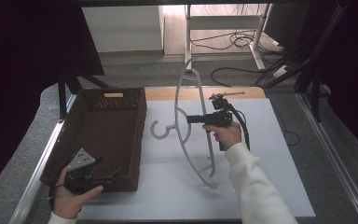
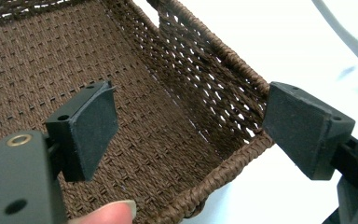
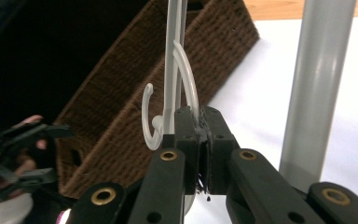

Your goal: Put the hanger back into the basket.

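Now right gripper (image 1: pixel 192 119) pinching hanger (image 1: pixel 182 122); left gripper (image 2: pixel 189 128) spread, straddling basket (image 2: pixel 233 163) corner.

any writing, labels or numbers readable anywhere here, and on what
None: no word, label, brand or number can be read in any view.
The wicker basket, the white hanger, the left gripper, the right gripper and the white table bear no print that shows.
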`<state>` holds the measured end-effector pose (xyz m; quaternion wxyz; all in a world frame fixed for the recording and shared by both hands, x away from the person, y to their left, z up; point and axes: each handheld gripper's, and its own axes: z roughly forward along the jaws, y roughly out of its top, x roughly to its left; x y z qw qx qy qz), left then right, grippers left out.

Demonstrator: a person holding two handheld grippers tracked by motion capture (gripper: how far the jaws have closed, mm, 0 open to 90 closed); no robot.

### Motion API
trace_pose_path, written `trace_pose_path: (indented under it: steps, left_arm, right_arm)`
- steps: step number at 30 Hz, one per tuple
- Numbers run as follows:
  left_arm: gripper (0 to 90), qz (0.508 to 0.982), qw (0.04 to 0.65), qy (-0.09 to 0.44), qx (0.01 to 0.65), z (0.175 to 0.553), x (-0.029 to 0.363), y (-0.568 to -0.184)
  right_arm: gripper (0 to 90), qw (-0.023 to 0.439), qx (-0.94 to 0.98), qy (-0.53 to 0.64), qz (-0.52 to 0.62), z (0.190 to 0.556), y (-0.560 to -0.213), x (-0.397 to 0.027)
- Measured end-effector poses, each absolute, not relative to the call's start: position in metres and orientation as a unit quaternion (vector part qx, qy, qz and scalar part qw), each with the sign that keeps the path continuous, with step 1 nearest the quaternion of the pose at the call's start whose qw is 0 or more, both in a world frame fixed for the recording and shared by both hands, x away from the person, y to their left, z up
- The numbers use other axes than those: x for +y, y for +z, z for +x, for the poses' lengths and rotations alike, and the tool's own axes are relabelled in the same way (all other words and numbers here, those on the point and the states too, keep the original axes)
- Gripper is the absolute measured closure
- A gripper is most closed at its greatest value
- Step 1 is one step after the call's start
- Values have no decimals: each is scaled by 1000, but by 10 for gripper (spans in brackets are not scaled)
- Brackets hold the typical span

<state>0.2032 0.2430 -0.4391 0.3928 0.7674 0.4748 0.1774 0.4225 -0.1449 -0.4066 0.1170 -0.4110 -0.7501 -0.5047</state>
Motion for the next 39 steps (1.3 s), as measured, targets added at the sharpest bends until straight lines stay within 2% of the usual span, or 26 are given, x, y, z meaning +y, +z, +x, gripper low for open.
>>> trace_pose_path:
  steps: [14,28,34,37,39]
  left_arm:
    - [188,771,416,157,457,202,228,-432]
    - [224,780,456,103,415,216,176,-414]
    - [258,778,471,61,410,228,152,-412]
    - [319,787,468,51,399,233,139,-411]
    - [324,790,467,38,395,239,131,-413]
  right_arm:
    - [861,149,-706,-567,-398,406,-403,-157]
    - [861,171,-682,-602,-379,393,-397,-163]
    - [861,174,-681,-611,-364,388,-396,-163]
    - [861,180,-679,-617,-354,386,-397,-160]
    - [861,182,-680,-617,-353,385,-397,-159]
